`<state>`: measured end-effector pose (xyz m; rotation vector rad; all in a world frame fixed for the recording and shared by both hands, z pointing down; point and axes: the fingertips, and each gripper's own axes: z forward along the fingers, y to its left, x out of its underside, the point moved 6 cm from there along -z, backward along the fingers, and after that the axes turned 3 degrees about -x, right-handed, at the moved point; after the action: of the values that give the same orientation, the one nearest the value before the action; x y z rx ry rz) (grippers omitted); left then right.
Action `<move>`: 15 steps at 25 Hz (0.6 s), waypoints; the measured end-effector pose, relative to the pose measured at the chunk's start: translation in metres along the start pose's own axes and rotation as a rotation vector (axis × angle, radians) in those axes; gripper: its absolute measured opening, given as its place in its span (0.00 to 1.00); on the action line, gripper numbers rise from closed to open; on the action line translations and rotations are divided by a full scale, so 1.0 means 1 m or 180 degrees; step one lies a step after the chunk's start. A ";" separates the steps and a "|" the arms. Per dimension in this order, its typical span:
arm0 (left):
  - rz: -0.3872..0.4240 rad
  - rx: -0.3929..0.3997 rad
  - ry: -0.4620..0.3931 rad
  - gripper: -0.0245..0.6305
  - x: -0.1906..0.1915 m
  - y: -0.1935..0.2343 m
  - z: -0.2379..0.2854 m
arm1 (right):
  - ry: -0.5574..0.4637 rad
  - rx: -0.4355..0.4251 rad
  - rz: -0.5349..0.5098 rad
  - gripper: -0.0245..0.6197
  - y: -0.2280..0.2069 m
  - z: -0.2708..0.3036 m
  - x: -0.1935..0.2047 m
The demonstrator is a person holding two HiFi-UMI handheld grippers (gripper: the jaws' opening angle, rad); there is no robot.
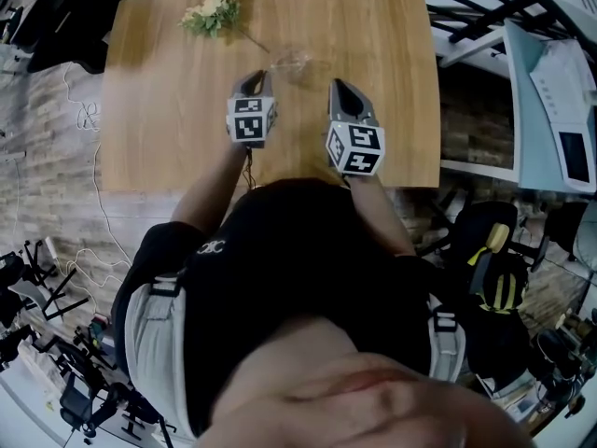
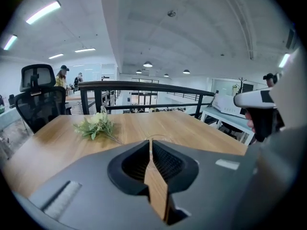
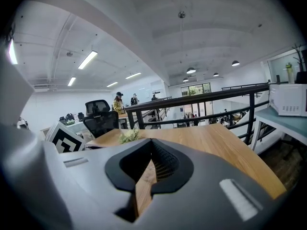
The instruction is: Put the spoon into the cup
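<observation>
We are holding the left gripper (image 1: 261,76) and right gripper (image 1: 337,84), jaws pressed together and empty, flanking the cup (image 1: 297,63).

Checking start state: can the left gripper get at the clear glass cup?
Probably yes: the clear glass cup stands just ahead of the left gripper, with only wooden table between; its fingers are shut.
</observation>
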<state>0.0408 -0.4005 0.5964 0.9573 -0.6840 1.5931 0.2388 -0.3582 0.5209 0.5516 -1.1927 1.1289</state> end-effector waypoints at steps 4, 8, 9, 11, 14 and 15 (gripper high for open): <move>0.0048 -0.0024 -0.0095 0.05 -0.006 0.003 -0.018 | -0.0057 -0.0027 -0.0013 0.04 0.014 -0.004 -0.002; 0.0187 0.0019 -0.0314 0.05 -0.020 0.002 -0.043 | -0.0113 -0.0060 -0.0009 0.04 0.028 -0.010 -0.002; 0.0232 0.0035 -0.0392 0.05 -0.026 0.001 -0.051 | -0.0150 -0.0072 -0.0003 0.04 0.032 -0.012 -0.002; 0.0299 0.0095 -0.0557 0.05 -0.039 -0.002 -0.069 | -0.0254 -0.0102 0.0007 0.04 0.043 -0.016 -0.005; 0.0292 0.0171 -0.0757 0.05 -0.057 -0.004 -0.099 | -0.0393 -0.0155 -0.0004 0.04 0.061 -0.019 -0.008; 0.0282 0.0174 -0.0817 0.05 -0.062 -0.003 -0.110 | -0.0426 -0.0175 -0.0018 0.04 0.069 -0.021 -0.009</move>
<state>0.0231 -0.3394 0.4874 1.1994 -0.8735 1.5875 0.1865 -0.3178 0.4915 0.5953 -1.3327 1.0645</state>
